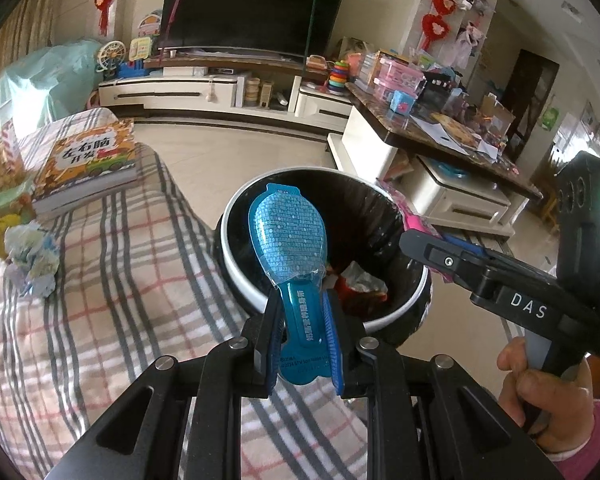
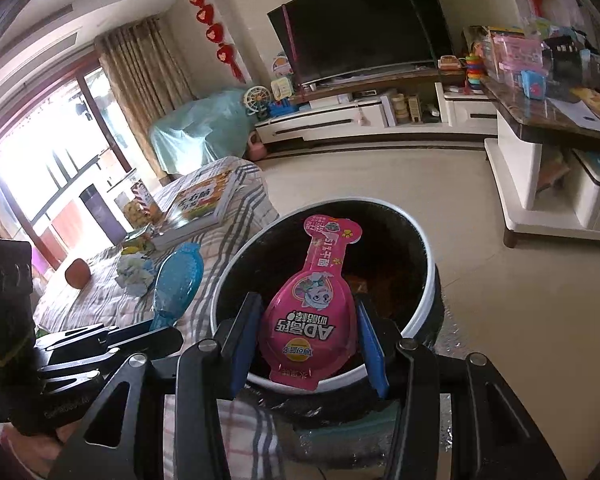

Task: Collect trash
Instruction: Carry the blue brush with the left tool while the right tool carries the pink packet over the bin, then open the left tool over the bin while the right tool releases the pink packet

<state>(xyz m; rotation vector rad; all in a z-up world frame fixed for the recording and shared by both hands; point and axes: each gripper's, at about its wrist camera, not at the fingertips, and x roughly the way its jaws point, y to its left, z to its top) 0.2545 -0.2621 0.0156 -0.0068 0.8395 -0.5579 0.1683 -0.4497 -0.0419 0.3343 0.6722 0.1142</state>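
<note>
Two spoon-shaped wrappers held over the trash bin.

In the left wrist view, the left tongs [image 1: 305, 334] are seen angled downward, closed narrowly on the handle of the blue wrapper [image 1: 290, 248]; its long axis runs up the frame, the broad end uppermost, over the near rim of the trash bin [image 1: 240, 268]. At the right edge, the right tongs are gripped by a hand [image 1: 548, 396]. In the right wrist view, the right tongs [image 2: 306, 344] are closed on the wide end of the pink wrapper [image 2: 312, 312], whose narrow neck points up the frame over the bin.
</note>
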